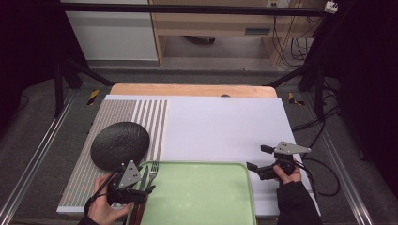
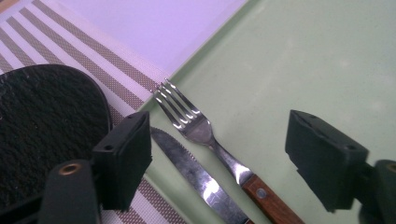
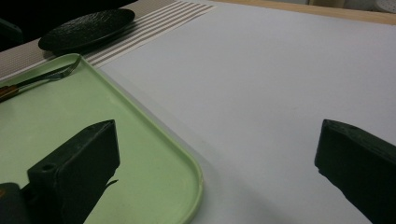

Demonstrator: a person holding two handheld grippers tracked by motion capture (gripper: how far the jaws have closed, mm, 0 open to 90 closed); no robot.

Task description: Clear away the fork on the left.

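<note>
A fork [image 2: 196, 126] with a wooden handle and a steel knife [image 2: 201, 179] lie side by side along the left edge of a pale green tray [image 2: 299, 60]. My left gripper [image 2: 224, 158] is open just above them, one jaw on each side, and its pads touch neither. From above, the left gripper [image 1: 141, 186] sits at the tray's [image 1: 206, 197] near left corner, with the fork [image 1: 154, 168] and knife [image 1: 144, 176] just beyond it. My right gripper [image 1: 258, 158] is open beside the tray's right rim over the white sheet; its jaws [image 3: 217, 163] hold nothing.
A black textured plate [image 1: 119, 144] rests on a striped placemat [image 1: 89, 173] left of the tray. A white sheet [image 1: 220, 126] covers the wooden table [image 1: 192, 90]. Dark frame posts and cables stand beyond the table.
</note>
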